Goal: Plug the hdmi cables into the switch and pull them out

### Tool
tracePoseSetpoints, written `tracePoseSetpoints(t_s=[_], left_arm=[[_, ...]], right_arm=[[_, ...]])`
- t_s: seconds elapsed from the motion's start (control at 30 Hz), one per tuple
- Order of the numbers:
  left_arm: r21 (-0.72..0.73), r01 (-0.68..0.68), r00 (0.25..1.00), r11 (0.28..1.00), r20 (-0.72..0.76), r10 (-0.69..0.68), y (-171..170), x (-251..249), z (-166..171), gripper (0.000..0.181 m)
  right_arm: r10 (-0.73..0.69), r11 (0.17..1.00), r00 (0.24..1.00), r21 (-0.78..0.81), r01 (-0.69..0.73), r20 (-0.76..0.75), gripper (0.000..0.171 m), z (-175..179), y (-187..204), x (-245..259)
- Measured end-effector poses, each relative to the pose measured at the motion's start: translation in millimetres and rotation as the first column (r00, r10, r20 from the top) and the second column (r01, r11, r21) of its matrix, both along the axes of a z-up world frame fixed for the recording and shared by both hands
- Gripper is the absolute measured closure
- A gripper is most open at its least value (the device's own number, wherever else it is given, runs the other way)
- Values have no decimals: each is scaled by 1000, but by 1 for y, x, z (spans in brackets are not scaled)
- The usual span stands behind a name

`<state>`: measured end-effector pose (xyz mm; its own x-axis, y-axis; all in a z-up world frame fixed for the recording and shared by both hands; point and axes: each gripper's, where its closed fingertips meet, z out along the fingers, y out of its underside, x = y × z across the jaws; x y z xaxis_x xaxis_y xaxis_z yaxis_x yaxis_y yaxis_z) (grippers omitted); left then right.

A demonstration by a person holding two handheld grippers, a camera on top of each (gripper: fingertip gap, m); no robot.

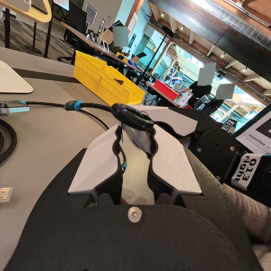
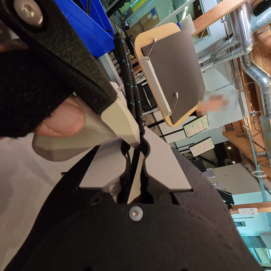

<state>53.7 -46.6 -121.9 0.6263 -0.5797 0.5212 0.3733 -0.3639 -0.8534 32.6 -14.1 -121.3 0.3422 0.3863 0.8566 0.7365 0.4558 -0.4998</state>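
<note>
Only the left wrist view shows the surface (image 1: 48,132): the switch (image 1: 14,107) lies at its 9 o'clock edge with 1 green-shelled plug (image 1: 19,102) seated in it, and a yellow bin (image 1: 105,82) stands toward 12 o'clock. There, the left tool (image 1: 135,130) pinches a folded bundle of braided hdmi cable (image 1: 132,115), black flecked with blue; a second green-and-blue connector (image 1: 72,105) juts free toward 9 o'clock. The right tool (image 1: 146,117) reaches in from 3 o'clock, its fingertips at the same bundle. The right wrist view instead shows that tool (image 2: 141,140) clamped narrowly on the cable strands (image 2: 127,70), which run toward 12 o'clock, with the left tool's finger (image 2: 124,121) and a gloved thumb (image 2: 64,121) pressing in from 9 o'clock.
</note>
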Motion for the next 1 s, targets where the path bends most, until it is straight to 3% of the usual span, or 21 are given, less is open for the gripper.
tracePoseSetpoints(t_s=[0.67, 0.7, 0.73, 1.0], left_arm=[[64, 59, 994, 996, 89, -65, -12, -5, 12, 150], [69, 62, 993, 996, 96, -68, -12, -6, 13, 154], [94, 57, 992, 994, 109, -67, -13, -9, 16, 176], [128, 67, 996, 990, 48, -74, -13, -9, 15, 180]], right_arm=[[82, 996, 991, -10, -83, -106, 167, 12, -9, -6], [83, 996, 990, -14, -85, -113, 168, 12, -9, -5], [82, 996, 990, -20, -85, -113, 167, 11, -8, -5], [82, 996, 991, -17, -84, -106, 167, 11, -7, -5]])
